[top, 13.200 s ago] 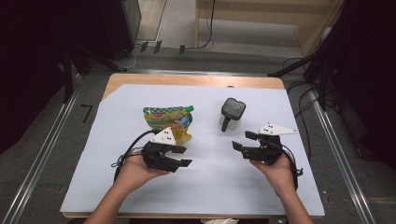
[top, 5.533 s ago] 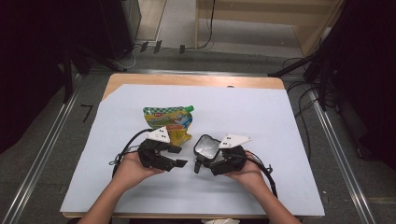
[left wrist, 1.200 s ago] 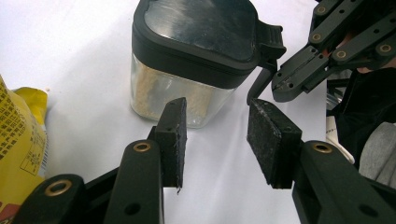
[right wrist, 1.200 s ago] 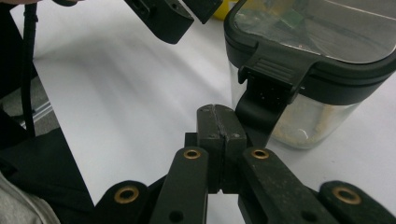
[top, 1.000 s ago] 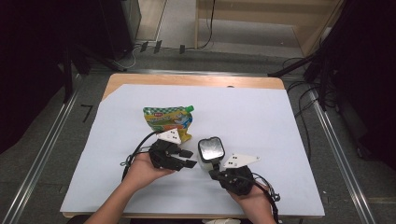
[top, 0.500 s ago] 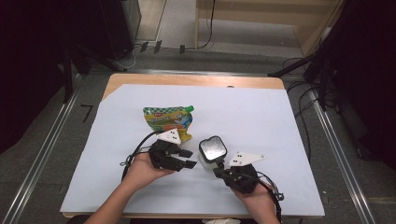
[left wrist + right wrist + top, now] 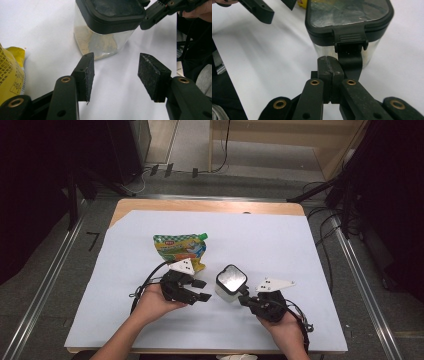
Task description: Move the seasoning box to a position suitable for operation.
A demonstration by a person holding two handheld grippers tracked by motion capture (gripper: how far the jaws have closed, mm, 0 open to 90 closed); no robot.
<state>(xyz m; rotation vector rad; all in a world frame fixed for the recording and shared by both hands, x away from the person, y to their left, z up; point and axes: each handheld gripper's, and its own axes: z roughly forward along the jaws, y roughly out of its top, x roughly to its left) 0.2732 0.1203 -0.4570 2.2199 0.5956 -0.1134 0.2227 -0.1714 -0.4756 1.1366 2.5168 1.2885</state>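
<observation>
A clear jar (image 7: 230, 282) with a black lid stands on the white sheet and holds pale powder (image 7: 100, 45). My right gripper (image 7: 243, 296) is shut, and its tips (image 7: 329, 67) lie against the lid's hanging black latch (image 7: 349, 50) with nothing between the jaws. My left gripper (image 7: 200, 290) is left of the jar. Its jaws have just been opening and now stand open (image 7: 115, 72), nothing between them, with the jar (image 7: 105, 27) just ahead. Behind the left gripper lies a green and yellow pouch (image 7: 181, 249).
White paper (image 7: 280, 245) covers the table, with a strip of wood (image 7: 200, 206) bare at the far edge. Metal rails (image 7: 350, 265) run along both sides. Cables trail from both grippers. The pouch's yellow corner (image 7: 10, 75) lies close to the left jaw.
My right hand has shifted to the right, and the jar has moved slightly right with it. The left hand has stayed put.
</observation>
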